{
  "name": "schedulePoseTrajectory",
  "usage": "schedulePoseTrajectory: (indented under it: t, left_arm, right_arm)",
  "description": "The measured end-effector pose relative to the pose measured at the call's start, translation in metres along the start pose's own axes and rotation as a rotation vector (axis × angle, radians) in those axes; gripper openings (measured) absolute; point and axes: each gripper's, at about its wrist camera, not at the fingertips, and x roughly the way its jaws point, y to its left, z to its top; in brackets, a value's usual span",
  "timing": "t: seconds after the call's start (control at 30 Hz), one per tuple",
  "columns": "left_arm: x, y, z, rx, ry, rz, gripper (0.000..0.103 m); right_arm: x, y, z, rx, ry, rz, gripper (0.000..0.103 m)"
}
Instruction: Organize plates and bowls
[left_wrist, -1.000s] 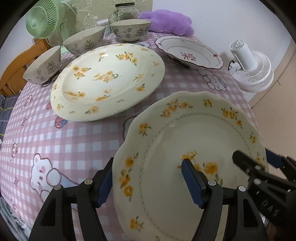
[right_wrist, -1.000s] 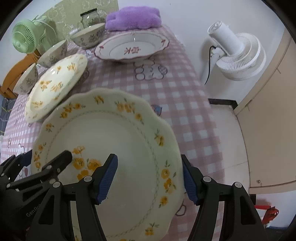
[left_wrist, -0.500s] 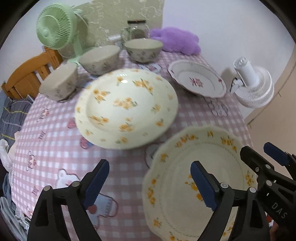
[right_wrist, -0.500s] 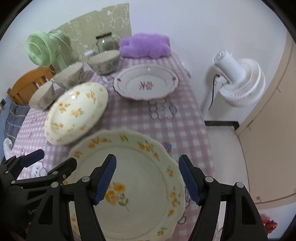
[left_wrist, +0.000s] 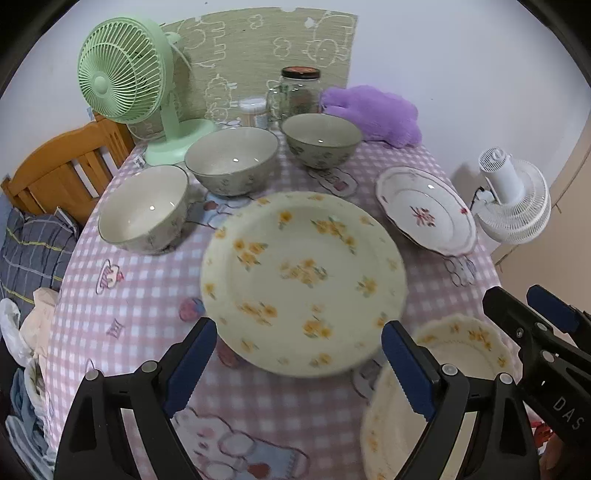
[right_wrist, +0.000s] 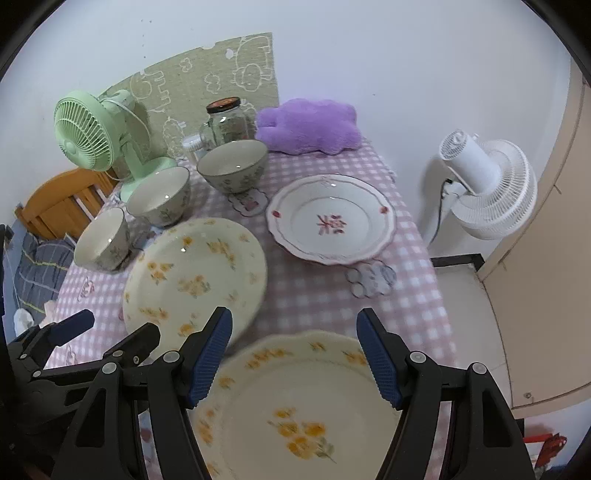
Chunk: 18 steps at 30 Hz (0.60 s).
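Both hand-held grippers hang above the near edge of the worktop (right_wrist: 402, 229), which has a pink checked cloth with cartoon prints on it. The left hand-held gripper (left_wrist: 295, 363) has its blue-padded fingers spread wide with nothing between them, and the right hand-held gripper (right_wrist: 295, 356) is spread apart too, also empty.

Right under the right one sits the scalloped plate (right_wrist: 295, 413), cream with yellow flowers, at the near edge of the worktop. In the left wrist view it shows at the lower right (left_wrist: 461, 354), partly hidden behind the gripper finger. Just beyond it, a bit to the left, is the round yellow-flower plate (left_wrist: 303, 277), lying flat and a little blurry. To the right of that one and apart from it is the white plate with a red flower (right_wrist: 332, 223) in the middle.

Three floral bowls stand upright in a curved row behind the plates: the left bowl (left_wrist: 144, 208), the middle bowl (left_wrist: 231, 158) and the far bowl (left_wrist: 321, 138). None are stacked.

At the back there's a green fan (left_wrist: 122, 74), a glass jar (left_wrist: 299, 94) and a purple plush cushion (right_wrist: 308, 125). A white fan (right_wrist: 487, 184) stands on the floor off the right side of the worktop.
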Motion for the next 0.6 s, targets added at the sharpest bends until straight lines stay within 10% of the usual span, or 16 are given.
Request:
schedulePoseTrajectory:
  t: [0.6]
  left_arm:
    - [0.072, 0.043, 0.04, -0.006, -0.005, 0.045, 0.092]
  right_arm:
    - [0.094, 0.059, 0.041, 0.008, 0.038, 0.023, 0.073]
